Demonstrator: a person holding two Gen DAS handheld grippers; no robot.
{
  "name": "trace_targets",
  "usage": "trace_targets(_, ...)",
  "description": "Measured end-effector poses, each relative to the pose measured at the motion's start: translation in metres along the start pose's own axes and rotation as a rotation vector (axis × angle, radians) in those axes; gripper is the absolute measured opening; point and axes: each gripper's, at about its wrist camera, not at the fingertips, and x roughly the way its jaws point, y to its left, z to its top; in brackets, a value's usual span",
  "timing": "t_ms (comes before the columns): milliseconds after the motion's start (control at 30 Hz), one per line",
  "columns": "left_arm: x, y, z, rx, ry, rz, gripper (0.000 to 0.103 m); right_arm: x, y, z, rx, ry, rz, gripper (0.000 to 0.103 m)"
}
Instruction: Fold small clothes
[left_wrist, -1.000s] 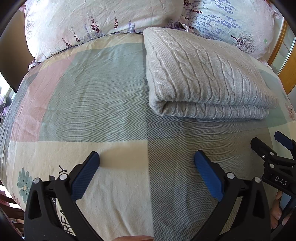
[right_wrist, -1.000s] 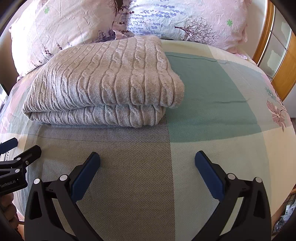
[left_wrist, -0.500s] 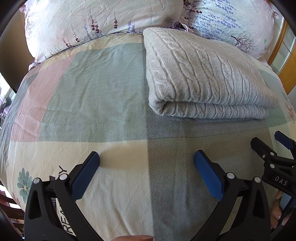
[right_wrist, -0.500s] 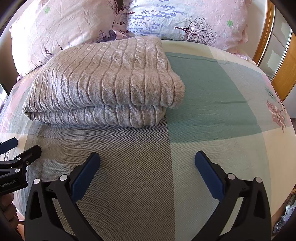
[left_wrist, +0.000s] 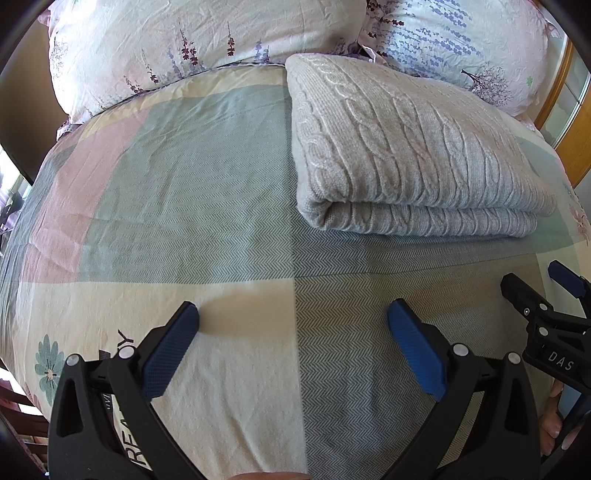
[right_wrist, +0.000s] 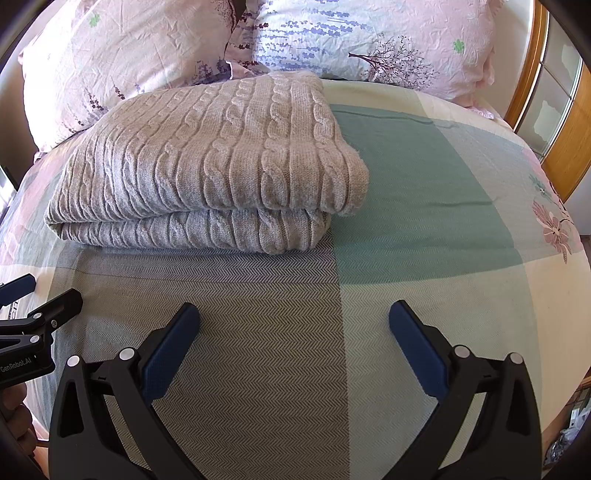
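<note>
A grey cable-knit sweater lies folded into a thick rectangle on the bed, its folded edge facing me; it also shows in the right wrist view. My left gripper is open and empty, held above the bedsheet in front of and left of the sweater. My right gripper is open and empty, in front of the sweater's right end. Each gripper shows at the edge of the other's view: the right gripper and the left gripper.
The bed has a checked sheet of green, pink, cream and grey. Two floral pillows lie behind the sweater. A wooden frame with glass stands at the right.
</note>
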Motion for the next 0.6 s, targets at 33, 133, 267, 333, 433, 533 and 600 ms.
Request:
trace_targets(33, 0.0, 0.0, 0.0001, 0.0, 0.0, 0.0, 0.101, 0.0, 0.0, 0.0, 0.0, 0.0, 0.0, 0.102)
trace_targets(133, 0.0, -0.0001, 0.0, -0.001, 0.0, 0.0, 0.101, 0.0001, -0.0001, 0.0001, -0.001, 0.0, 0.0, 0.102)
trace_targets(267, 0.0004, 0.0002, 0.0008, 0.0, 0.006, 0.0, 0.101, 0.0002, 0.0, -0.0002, 0.0, -0.001, 0.0, 0.102)
trace_targets(333, 0.0004, 0.0, 0.0009, 0.001, 0.005, 0.001, 0.101, 0.0001, -0.0001, -0.0002, -0.001, -0.002, 0.001, 0.102)
trace_targets(433, 0.0004, 0.0003, 0.0003, 0.004, 0.0, 0.0, 0.101, -0.0002, -0.0002, 0.0003, -0.001, -0.003, 0.001, 0.102)
trace_targets(533, -0.0002, -0.0001, -0.0004, 0.007, -0.005, -0.001, 0.101, -0.0001, -0.0001, 0.0004, -0.001, -0.004, 0.001, 0.102)
trace_targets(600, -0.0003, -0.0002, -0.0004, 0.007, -0.005, -0.001, 0.101, 0.0001, -0.0001, 0.0004, -0.001, -0.004, 0.001, 0.102)
